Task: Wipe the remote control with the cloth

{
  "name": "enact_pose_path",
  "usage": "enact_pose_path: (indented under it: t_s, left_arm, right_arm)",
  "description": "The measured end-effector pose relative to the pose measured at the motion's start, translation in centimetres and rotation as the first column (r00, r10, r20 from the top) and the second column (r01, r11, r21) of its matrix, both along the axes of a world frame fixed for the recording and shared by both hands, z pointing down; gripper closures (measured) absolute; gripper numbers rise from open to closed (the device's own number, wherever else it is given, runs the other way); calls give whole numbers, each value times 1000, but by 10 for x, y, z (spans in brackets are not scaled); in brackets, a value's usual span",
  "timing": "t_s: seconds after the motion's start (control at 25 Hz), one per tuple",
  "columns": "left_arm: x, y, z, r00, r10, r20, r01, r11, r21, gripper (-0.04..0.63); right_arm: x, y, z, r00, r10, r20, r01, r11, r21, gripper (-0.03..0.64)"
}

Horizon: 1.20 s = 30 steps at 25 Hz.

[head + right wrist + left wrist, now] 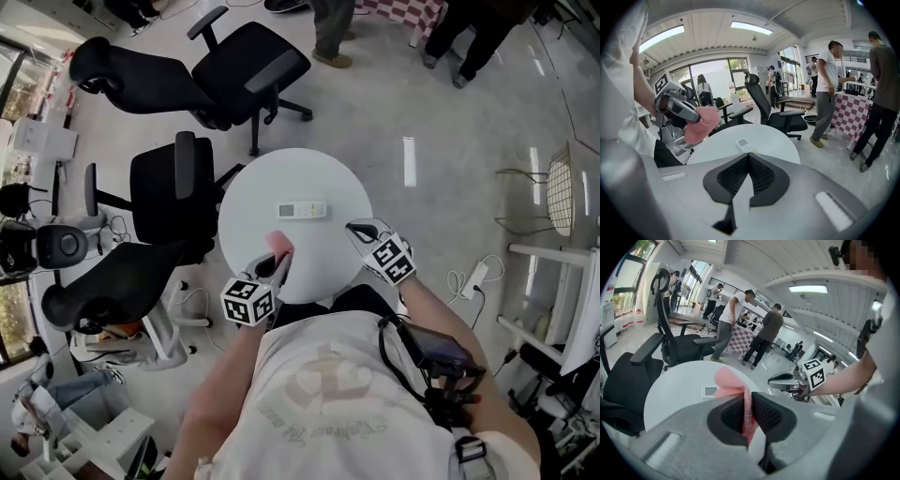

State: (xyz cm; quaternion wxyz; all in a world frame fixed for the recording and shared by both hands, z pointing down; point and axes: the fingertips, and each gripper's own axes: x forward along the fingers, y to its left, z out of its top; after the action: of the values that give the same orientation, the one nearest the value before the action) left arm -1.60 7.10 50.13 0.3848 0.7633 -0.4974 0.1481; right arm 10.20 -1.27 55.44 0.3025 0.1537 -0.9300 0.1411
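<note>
The left claw (749,404) is pinching the pink cloth (730,382); the right claw (748,164) is pressing together, empty. Laying cloth flat on the remote (302,209), mid-frame on the tabletop (272,178), seems wisest.

Pink cloth (278,242), white table (281,178), white remote control (302,210), perhaps yellow-tipped.

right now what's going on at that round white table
A person stands at the round white table with a hand-held gripper in each hand. The left hand-held gripper is shut on a soft pink cloth, held over the table's near edge. The right hand-held gripper is shut and empty. The white remote control lies near the table's middle, apart from both, so wiping has not yet begun.
</note>
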Motion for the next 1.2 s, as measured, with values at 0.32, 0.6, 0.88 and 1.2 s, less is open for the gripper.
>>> enact_pose_path:
  t_s: [0.32,0.6,0.88,1.2]
  left_arm:
    - [0,-19,22,999,44,-31,-45,998,-33,569]
    - [1,-32,50,997,51,-55,-56,994,-89,568]
    - [13,-52,71,995,38,-93,-51,989,-141,568]
    - [22,-85,95,992,73,-100,-90,979,-182,568]
  right_arm:
    - [-10,-14,22,998,1,-58,-3,999,-38,612]
    - [-31,-13,40,986,-95,-138,92,995,-30,597]
    - [-46,-16,68,957,-195,-213,193,981,-33,580]
    - [-57,-34,92,916,-301,-267,307,951,-19,465]
